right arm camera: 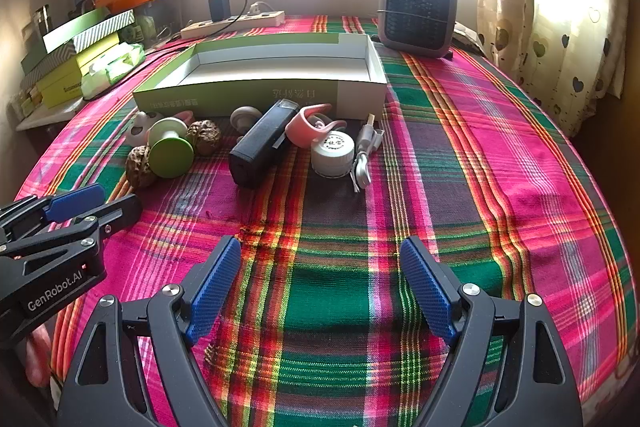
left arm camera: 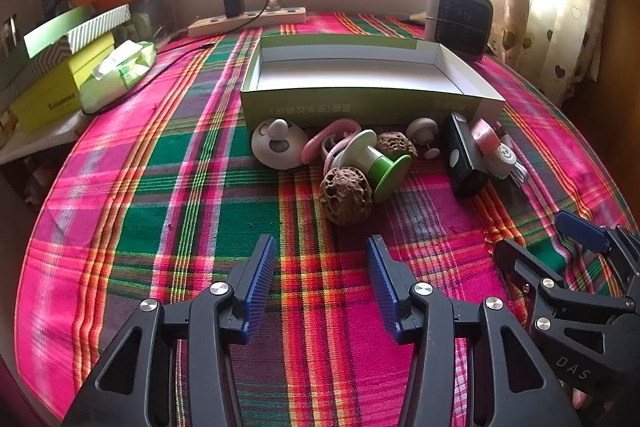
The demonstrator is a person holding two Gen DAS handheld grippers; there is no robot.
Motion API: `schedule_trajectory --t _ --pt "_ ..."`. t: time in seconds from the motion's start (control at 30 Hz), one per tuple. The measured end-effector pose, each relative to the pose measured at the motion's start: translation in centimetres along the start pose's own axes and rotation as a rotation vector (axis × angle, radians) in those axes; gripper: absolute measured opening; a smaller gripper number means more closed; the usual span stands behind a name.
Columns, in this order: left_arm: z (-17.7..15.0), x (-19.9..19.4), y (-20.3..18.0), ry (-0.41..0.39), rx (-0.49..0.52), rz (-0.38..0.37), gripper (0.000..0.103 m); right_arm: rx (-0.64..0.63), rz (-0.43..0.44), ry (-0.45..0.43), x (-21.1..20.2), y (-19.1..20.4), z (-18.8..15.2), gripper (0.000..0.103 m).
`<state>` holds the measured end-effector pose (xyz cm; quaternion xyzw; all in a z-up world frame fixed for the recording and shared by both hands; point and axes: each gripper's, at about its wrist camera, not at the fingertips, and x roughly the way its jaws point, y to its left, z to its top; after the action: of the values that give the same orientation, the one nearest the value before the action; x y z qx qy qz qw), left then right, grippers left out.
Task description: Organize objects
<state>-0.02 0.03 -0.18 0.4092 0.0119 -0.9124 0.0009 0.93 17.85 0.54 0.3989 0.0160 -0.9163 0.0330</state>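
Brown walnut (left arm camera: 346,195) just ahead, left tool (left arm camera: 322,247) agape

Bare tablecloth (right arm camera: 460,155) lies open ahead of both claws; the clutter row (left arm camera: 352,163) blocks the box (left arm camera: 360,103) front.

woven plaid cloth (left arm camera: 160,187); rough pitted walnut (left arm camera: 346,195); cardboard box (left arm camera: 360,103).

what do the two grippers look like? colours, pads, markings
Both match: black skeletal plastic linkages with triangular cutouts and silver pivot pins, jaws lined with ribbed blue pads. The left gripper shows white "GenRobot.AI" lettering on its side in the right wrist view; the right gripper shows "DAS" in the left wrist view. No cables or sleeves visible.
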Motion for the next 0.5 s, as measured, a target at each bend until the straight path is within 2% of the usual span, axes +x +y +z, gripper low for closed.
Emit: schedule_trajectory --t 0.5 --pt "0.29 0.05 0.01 0.017 -0.011 0.010 0.046 -0.003 0.003 0.001 -0.17 0.11 0.12 0.082"
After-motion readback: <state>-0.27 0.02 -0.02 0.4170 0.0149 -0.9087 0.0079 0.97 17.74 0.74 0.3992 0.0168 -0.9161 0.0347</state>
